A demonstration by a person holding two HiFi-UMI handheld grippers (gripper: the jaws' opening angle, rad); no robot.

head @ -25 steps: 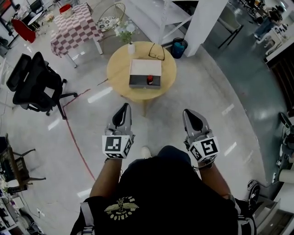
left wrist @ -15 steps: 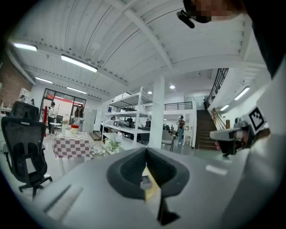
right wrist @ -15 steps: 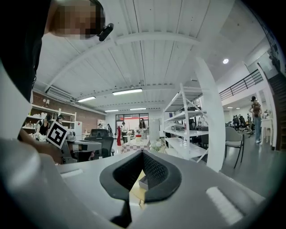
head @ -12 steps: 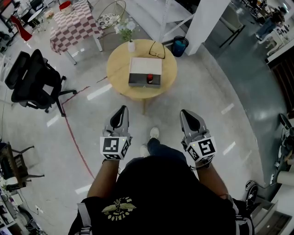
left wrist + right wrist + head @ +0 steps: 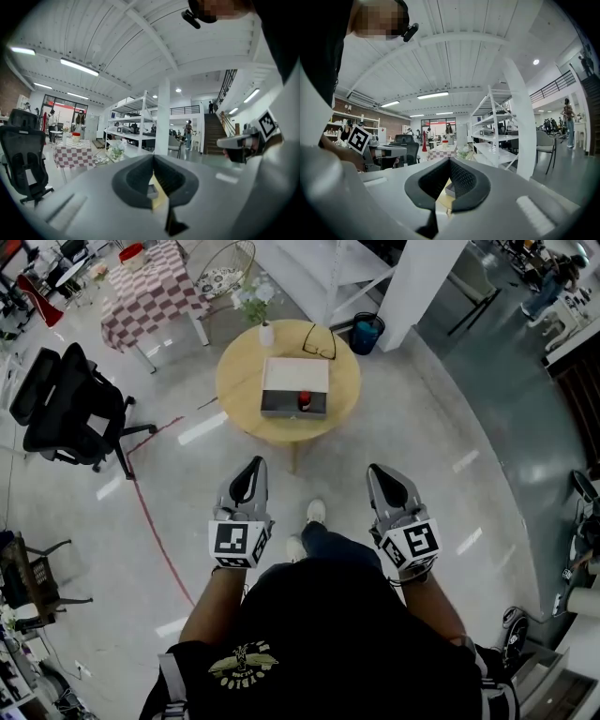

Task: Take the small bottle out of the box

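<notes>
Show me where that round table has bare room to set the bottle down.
Bare wood lies on the table left of the box, right of it, and in a narrower strip along the near rim. The far rim is crowded: vase and glasses.

grippers (image 5: pixel 251 466) (image 5: pixel 381 475): 2 | box (image 5: pixel 295 379): 1 | small bottle (image 5: pixel 304 400): 1 | round table (image 5: pixel 240 381): 1

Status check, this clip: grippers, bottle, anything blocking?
Left hand-held gripper and right hand-held gripper shut, empty. Small bottle in open box on round table, untouched. Glasses and vase behind box, not blocking.
</notes>
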